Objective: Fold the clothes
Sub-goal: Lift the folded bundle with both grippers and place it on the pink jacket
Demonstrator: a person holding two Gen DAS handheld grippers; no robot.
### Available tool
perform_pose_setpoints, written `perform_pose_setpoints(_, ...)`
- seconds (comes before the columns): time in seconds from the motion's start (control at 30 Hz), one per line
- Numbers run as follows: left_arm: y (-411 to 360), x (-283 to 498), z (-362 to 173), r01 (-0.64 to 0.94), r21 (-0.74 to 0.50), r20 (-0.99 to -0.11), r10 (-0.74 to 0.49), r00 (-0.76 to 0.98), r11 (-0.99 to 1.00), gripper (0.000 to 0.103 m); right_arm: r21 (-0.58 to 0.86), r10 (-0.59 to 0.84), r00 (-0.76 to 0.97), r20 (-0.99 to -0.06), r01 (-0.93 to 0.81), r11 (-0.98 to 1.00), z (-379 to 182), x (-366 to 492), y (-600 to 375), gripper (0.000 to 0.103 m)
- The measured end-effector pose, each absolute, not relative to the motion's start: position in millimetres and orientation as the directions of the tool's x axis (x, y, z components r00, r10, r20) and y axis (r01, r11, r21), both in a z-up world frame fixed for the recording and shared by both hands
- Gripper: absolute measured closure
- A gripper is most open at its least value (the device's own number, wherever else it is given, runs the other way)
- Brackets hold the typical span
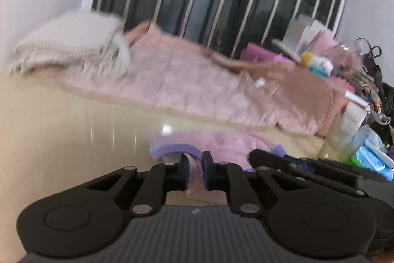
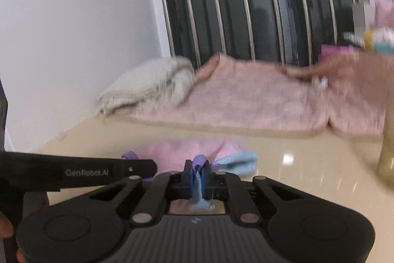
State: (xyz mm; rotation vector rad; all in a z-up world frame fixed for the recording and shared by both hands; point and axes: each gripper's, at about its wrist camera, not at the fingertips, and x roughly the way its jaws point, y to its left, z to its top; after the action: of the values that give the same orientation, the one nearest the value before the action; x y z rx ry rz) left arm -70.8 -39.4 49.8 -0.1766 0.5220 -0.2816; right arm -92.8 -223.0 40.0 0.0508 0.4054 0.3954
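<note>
Both hand-held grippers, left [image 1: 195, 170] and right [image 2: 197, 180], pinched the small pink garment [image 2: 182, 153], bunched low over the surface [image 1: 73, 110]. Thin bites risked slipping; uneven pulls would skew any fold.

Counted on the cream table [image 2: 283, 147]: three textiles, namely one small pink garment [image 2: 182, 150] with purple and blue trim, one large pink quilted cover [image 2: 246, 100], one folded grey knit [image 2: 147, 88]. Noted two grippers, left gripper [image 1: 195, 170] and right gripper [image 2: 198, 176]. Logged one white tube [image 1: 353, 118] and one green wipes pack [image 1: 369, 159]. Remaining clutter too blurred to tally.
</note>
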Motion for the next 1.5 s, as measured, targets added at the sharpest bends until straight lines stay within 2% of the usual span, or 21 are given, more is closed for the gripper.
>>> perform_pose_setpoints(0.13, -46, -46, 89, 0.275, -0.189, -0.406, -0.330, 0.852, 0.943, 0.096, 0.067, 0.381, 0.864, -0.329, -0.381, 0.922, 76, -68, -226, 0.099)
perform_pose_setpoints(0.37, -53, 59, 163, 0.330, -0.200, -0.392, -0.384, 0.836, 0.923, 0.097, 0.053, 0.349, 0.880, -0.322, -0.351, 0.935, 150, 28, -234, 0.099)
perform_pose_setpoints(0.5, -58, 112, 189, 0.333, -0.185, -0.285, -0.375, 0.882, 0.924, 0.097, 0.025, 0.308, 0.905, -0.292, -0.315, 0.949, 184, 92, -233, 0.099)
perform_pose_setpoints(0.6, -57, 141, 146, 0.319, -0.193, -0.379, -0.371, 0.848, 0.928, 0.096, -0.048, 0.250, 0.932, -0.261, -0.272, 0.961, 190, 132, -225, 0.099)
perform_pose_setpoints(0.63, -57, 150, 132, 0.315, -0.196, -0.410, -0.369, 0.834, 0.929, 0.094, -0.071, 0.230, 0.938, -0.259, -0.256, 0.964, 185, 145, -223, 0.099)
perform_pose_setpoints(0.7, -56, 170, 104, 0.305, -0.200, -0.469, -0.364, 0.805, 0.931, 0.081, -0.067, 0.208, 0.929, -0.306, -0.239, 0.969, 164, 174, -223, 0.097)
perform_pose_setpoints(0.73, -56, 180, 90, 0.300, -0.202, -0.498, -0.362, 0.788, 0.932, 0.066, -0.054, 0.202, 0.914, -0.353, -0.235, 0.970, 146, 189, -224, 0.094)
perform_pose_setpoints(0.77, -55, 189, 75, 0.295, -0.204, -0.526, -0.358, 0.771, 0.934, 0.063, -0.046, 0.192, 0.889, -0.416, -0.231, 0.972, 121, 204, -223, 0.093)
perform_pose_setpoints(0.8, -55, 199, 61, 0.290, -0.205, -0.554, -0.355, 0.753, 0.935, 0.064, -0.047, 0.179, 0.853, -0.490, -0.230, 0.972, 95, 216, -222, 0.087)
perform_pose_setpoints(0.83, -55, 209, 47, 0.285, -0.207, -0.581, -0.352, 0.734, 0.936, 0.068, -0.057, 0.163, 0.795, -0.585, -0.241, 0.969, 68, 227, -220, 0.087)
perform_pose_setpoints(0.9, -54, 228, 19, 0.274, -0.209, -0.633, -0.344, 0.693, 0.939, 0.066, -0.069, 0.146, 0.711, -0.688, -0.263, 0.962, 35, 232, -219, 0.087)
perform_pose_setpoints(0.97, -42, 221, 16, 0.274, -0.263, -0.630, -0.380, 0.678, 0.925, 0.050, -0.039, 0.161, 0.720, -0.675, -0.253, 0.967, 35, 223, -226, 0.081)
perform_pose_setpoints(1.03, -35, 220, 27, 0.241, -0.300, -0.594, -0.379, 0.710, 0.923, 0.046, 0.010, 0.188, 0.757, -0.626, -0.233, 0.972, 45, 213, -235, 0.062)
perform_pose_setpoints(1.07, -31, 220, 32, 0.226, -0.319, -0.576, -0.377, 0.725, 0.921, 0.044, 0.043, 0.205, 0.779, -0.592, -0.224, 0.974, 52, 210, -237, 0.061)
perform_pose_setpoints(1.13, -38, 230, 28, 0.233, -0.318, -0.596, -0.385, 0.705, 0.919, 0.045, 0.086, 0.224, 0.802, -0.553, -0.212, 0.973, 57, 217, -238, 0.061)
perform_pose_setpoints(1.23, -49, 245, 22, 0.245, -0.316, -0.625, -0.395, 0.673, 0.917, 0.077, 0.071, 0.173, 0.759, -0.627, -0.166, 0.984, 36, 233, -234, 0.067)
perform_pose_setpoints(1.27, -48, 241, 19, 0.249, -0.301, -0.624, -0.388, 0.678, 0.921, 0.084, 0.081, 0.182, 0.748, -0.639, -0.169, 0.982, 29, 231, -235, 0.069)
perform_pose_setpoints(1.3, -47, 238, 16, 0.253, -0.285, -0.624, -0.380, 0.683, 0.924, 0.088, 0.100, 0.200, 0.742, -0.640, -0.178, 0.979, 22, 227, -238, 0.076)
perform_pose_setpoints(1.33, -47, 235, 13, 0.257, -0.271, -0.623, -0.372, 0.688, 0.928, 0.097, 0.119, 0.217, 0.734, -0.643, -0.183, 0.976, 16, 225, -241, 0.085)
perform_pose_setpoints(1.4, -36, 234, 16, 0.242, -0.301, -0.625, -0.383, 0.681, 0.922, 0.097, 0.125, 0.221, 0.735, -0.642, -0.184, 0.975, 10, 221, -245, 0.093)
perform_pose_setpoints(1.5, -19, 233, 20, 0.220, -0.346, -0.626, -0.399, 0.670, 0.912, 0.094, 0.135, 0.224, 0.717, -0.660, -0.181, 0.974, 23, 216, -249, 0.095)
